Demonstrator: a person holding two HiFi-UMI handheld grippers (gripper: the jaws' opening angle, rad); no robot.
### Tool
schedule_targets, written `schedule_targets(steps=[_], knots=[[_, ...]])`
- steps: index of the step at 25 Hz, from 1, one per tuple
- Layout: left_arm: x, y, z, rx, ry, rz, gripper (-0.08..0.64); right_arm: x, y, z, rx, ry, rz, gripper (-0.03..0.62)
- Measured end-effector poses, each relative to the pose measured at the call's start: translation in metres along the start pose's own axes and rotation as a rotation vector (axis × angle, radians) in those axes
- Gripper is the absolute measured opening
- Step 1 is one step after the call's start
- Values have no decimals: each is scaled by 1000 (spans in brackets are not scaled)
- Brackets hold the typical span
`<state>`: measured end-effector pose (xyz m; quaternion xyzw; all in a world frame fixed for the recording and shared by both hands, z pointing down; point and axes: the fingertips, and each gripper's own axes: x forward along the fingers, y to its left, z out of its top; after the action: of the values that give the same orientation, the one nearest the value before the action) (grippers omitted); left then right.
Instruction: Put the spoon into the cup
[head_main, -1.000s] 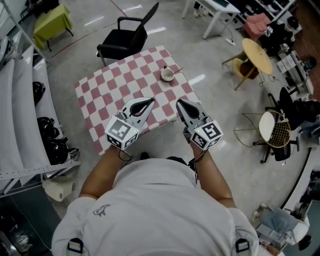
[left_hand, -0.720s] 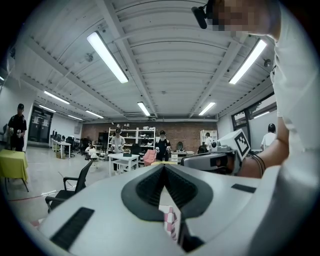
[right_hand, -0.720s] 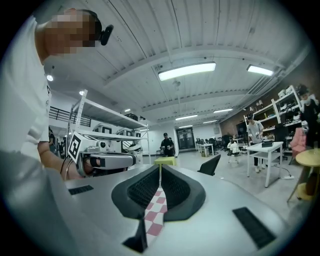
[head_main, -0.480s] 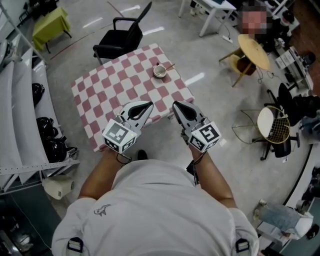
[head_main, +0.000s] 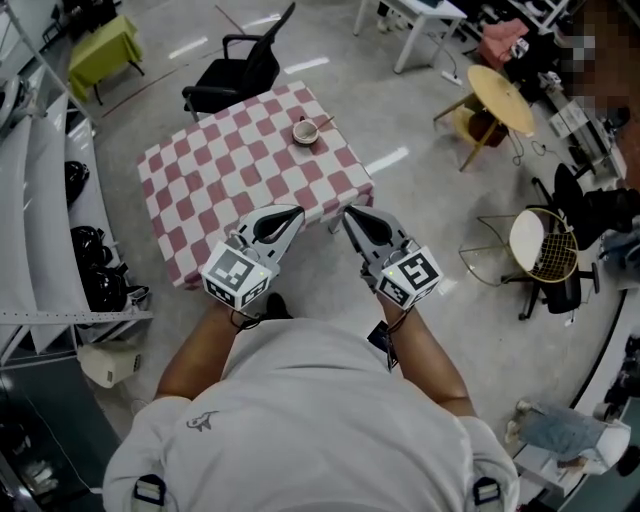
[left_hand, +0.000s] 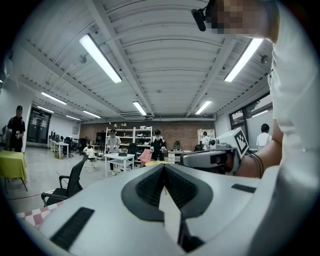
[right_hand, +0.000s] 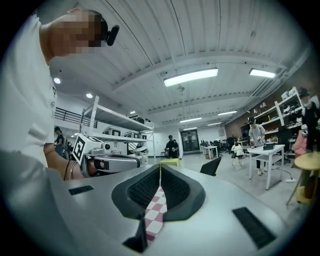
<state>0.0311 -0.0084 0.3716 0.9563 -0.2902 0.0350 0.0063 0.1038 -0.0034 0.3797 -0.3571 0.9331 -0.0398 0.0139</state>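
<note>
On the far right part of the checked tabletop, the cup stood close to the edge, with the spoon at its right side. The left hand-held gripper and the right hand-held gripper hung off the near edge, well apart from the cup, each with jaws together on nothing. We judged the main risk to be a closed-jaw approach nudging the light cup over the nearby edge, or dragging the cloth. The spoon showed only as a thin handle slanting outward; we could not tell whether its bowl sat inside the small, pale, round cup.
</note>
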Motion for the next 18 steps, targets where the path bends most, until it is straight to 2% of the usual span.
schedule_targets(steps=[8, 18], knots=[[-8, -64, -1, -14, -8, 16, 14, -62, 15, -12, 3, 11, 14, 35], [-37, -140, 0, -12, -13, 48, 14, -130, 53, -17, 1, 32, 54, 35]])
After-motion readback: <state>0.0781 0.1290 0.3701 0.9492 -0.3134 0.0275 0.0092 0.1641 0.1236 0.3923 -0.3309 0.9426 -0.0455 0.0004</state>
